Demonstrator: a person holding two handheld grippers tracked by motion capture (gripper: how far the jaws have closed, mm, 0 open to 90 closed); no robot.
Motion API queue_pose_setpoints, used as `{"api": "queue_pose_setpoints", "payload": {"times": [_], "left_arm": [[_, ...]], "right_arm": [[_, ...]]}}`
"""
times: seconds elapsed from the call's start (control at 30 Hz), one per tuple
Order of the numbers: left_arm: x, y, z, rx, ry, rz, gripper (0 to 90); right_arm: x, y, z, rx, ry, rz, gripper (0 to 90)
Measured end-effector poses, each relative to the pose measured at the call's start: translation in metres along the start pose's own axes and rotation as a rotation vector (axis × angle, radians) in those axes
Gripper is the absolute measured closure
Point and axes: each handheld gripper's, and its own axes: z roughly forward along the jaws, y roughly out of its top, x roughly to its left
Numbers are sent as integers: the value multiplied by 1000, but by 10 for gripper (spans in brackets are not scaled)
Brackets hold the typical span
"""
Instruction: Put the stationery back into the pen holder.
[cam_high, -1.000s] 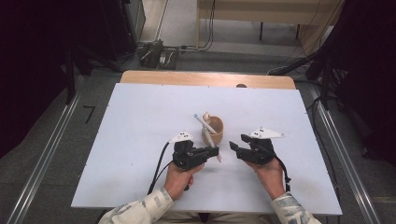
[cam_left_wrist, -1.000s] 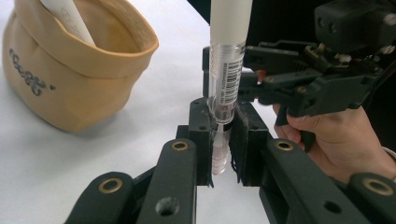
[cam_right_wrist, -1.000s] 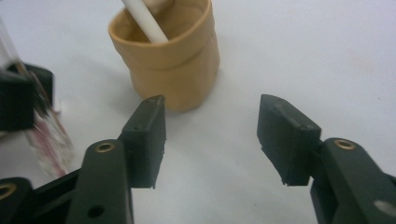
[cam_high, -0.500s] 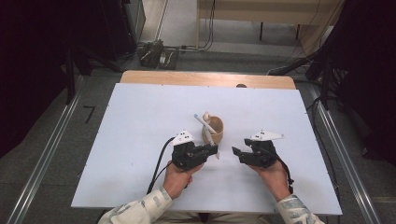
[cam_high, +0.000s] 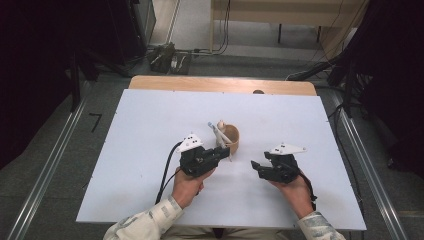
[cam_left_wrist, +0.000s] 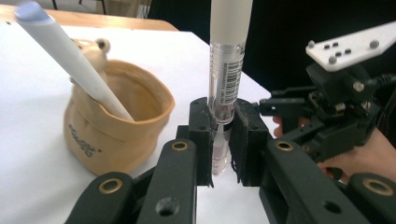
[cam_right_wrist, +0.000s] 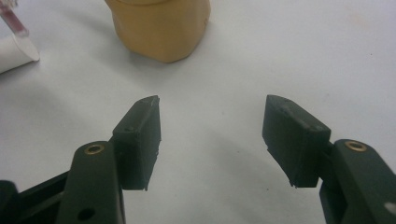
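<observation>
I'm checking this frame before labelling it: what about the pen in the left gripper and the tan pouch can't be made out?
- Pen: top cut off by left gripper view's edge; pads cover part of its barrel.
- Tan pouch: print too small; its wall hides the white pen's lower end.

High view looks down over the table (cam_high: 150, 125); both gripper views, close and low, share the tan pouch (cam_left_wrist: 116, 121).

My white desk (cam_high: 150, 130) shows a wooden strip (cam_high: 220, 83) at its far edge; cables (cam_high: 165, 55) lie on the floor (cam_high: 75, 125) beyond.
</observation>
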Motion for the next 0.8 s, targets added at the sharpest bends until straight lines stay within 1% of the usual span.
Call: {"api": "queue_pose_setpoints", "payload": {"times": [0.2,0.3,0.4,0.47,0.5,0.67,0.8], "left_arm": [[6,7,0,-33,34,13,807],[8,10,2,-39,52,29,807],[10,12,5,-39,61,35,807],[12,14,7,-35,57,21,807],[12,14,8,-35,62,21,807],[13,17,12,-44,78,28,807],[15,18,15,-40,89,38,807]], "right_arm": [[0,0,0,-1,-1,3,356],[0,0,1,3,-1,4,356],[-1,-1,1,2,1,7,356],[-1,-1,1,-1,1,10,357],[-1,-1,1,0,0,11,356],[-1,-1,1,0,-3,16,357],[-1,-1,1,-1,-4,17,357]]}}
